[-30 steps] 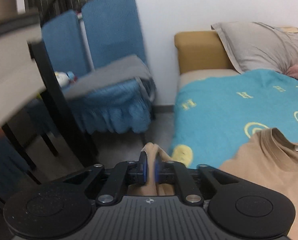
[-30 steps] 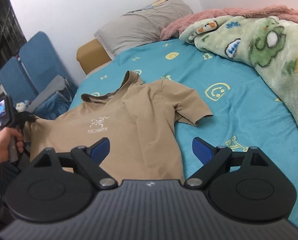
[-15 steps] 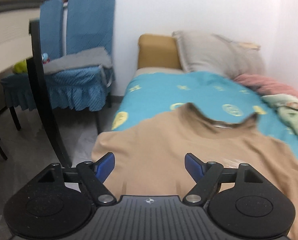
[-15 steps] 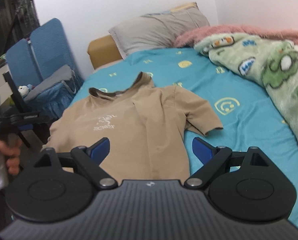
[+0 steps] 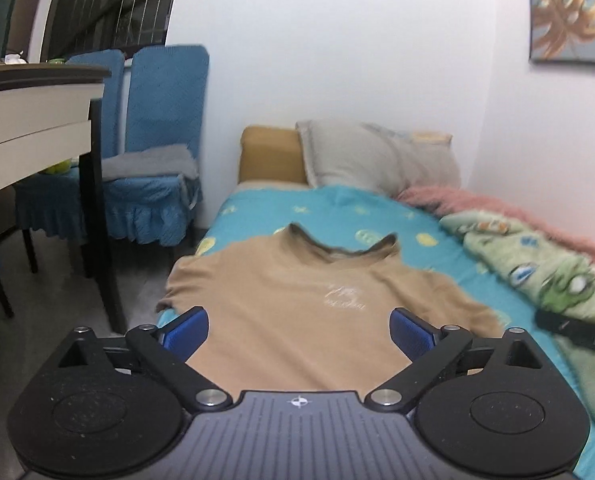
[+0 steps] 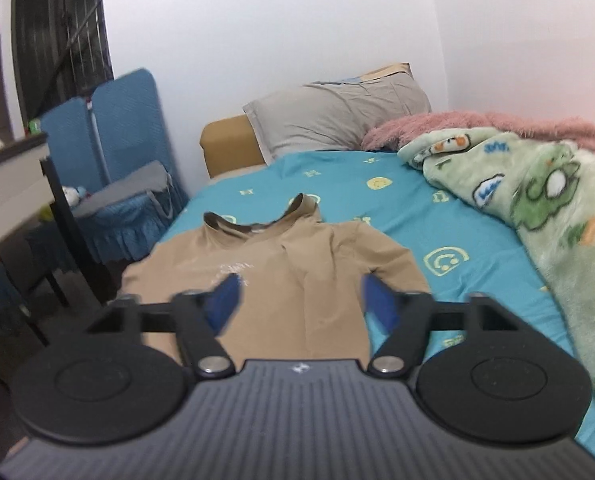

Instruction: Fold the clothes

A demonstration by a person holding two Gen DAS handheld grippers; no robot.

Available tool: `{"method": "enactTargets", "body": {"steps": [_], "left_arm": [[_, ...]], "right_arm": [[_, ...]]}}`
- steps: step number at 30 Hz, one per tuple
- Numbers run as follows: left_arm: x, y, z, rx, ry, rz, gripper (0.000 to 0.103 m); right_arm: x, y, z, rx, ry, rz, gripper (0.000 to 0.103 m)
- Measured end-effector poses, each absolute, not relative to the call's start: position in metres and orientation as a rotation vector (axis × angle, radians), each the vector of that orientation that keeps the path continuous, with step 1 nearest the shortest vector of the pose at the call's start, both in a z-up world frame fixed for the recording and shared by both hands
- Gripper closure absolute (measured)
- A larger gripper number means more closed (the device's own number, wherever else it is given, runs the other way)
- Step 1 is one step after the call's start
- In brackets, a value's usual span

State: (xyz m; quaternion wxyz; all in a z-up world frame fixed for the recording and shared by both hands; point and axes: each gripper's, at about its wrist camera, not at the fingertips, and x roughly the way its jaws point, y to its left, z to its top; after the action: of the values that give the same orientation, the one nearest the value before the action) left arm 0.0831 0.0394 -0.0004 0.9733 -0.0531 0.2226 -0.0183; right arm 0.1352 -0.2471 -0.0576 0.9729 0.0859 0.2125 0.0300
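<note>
A tan T-shirt (image 5: 297, 308) lies spread face up on the turquoise bed sheet (image 5: 329, 212), collar toward the pillows and a pale logo on its chest. Its left sleeve reaches the bed's left edge. My left gripper (image 5: 299, 332) hovers open above the shirt's lower body, nothing between its blue pads. In the right wrist view the same T-shirt (image 6: 293, 264) lies flat, its right sleeve spread out. My right gripper (image 6: 301, 300) is open over the shirt's lower half and holds nothing. A dark part of the right tool (image 5: 577, 330) shows at the left view's right edge.
A green cartoon blanket (image 6: 537, 208) and a pink fuzzy throw (image 6: 477, 128) cover the bed's right side. A grey pillow (image 6: 337, 116) leans at the head. Blue chairs (image 5: 153, 168) and a table (image 5: 25, 108) with a black leg (image 5: 101, 240) stand left of the bed.
My left gripper let go of the shirt's left sleeve, opened, and swung right and up to face the whole shirt. The right gripper rose and drew back, staying open.
</note>
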Motion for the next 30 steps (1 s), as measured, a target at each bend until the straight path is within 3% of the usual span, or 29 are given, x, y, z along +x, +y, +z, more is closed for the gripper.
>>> {"method": "enactTargets", "body": {"steps": [4,5,6,14,21,28,29,30], "left_arm": [[0.073,0.042,-0.009,-0.106,0.428,-0.055,0.003],[0.073,0.042,-0.013,-0.1,0.435,-0.056,0.003],[0.073,0.043,-0.016,-0.094,0.443,-0.056,0.003],[0.087,0.053,-0.031,-0.117,0.494,-0.055,0.003],[0.101,0.052,-0.051,-0.123,0.558,-0.053,0.003],[0.128,0.048,-0.071,-0.151,0.596,-0.074,0.003],[0.132,0.048,-0.073,-0.163,0.602,-0.08,0.003],[0.137,0.047,-0.076,-0.174,0.607,-0.086,0.003]], "right_arm": [[0.137,-0.254,-0.057,0.215,0.418,0.058,0.033],[0.138,-0.256,-0.057,0.234,0.421,0.056,0.019],[0.14,-0.259,-0.057,0.254,0.421,0.051,0.013],[0.165,-0.286,-0.071,0.438,0.484,0.022,0.015],[0.245,-0.366,-0.107,0.844,0.639,0.001,0.015],[0.31,-0.389,-0.169,0.846,0.734,-0.02,0.014],[0.319,-0.392,-0.177,0.844,0.747,-0.022,0.016],[0.328,-0.395,-0.186,0.842,0.76,-0.025,0.029]]}}
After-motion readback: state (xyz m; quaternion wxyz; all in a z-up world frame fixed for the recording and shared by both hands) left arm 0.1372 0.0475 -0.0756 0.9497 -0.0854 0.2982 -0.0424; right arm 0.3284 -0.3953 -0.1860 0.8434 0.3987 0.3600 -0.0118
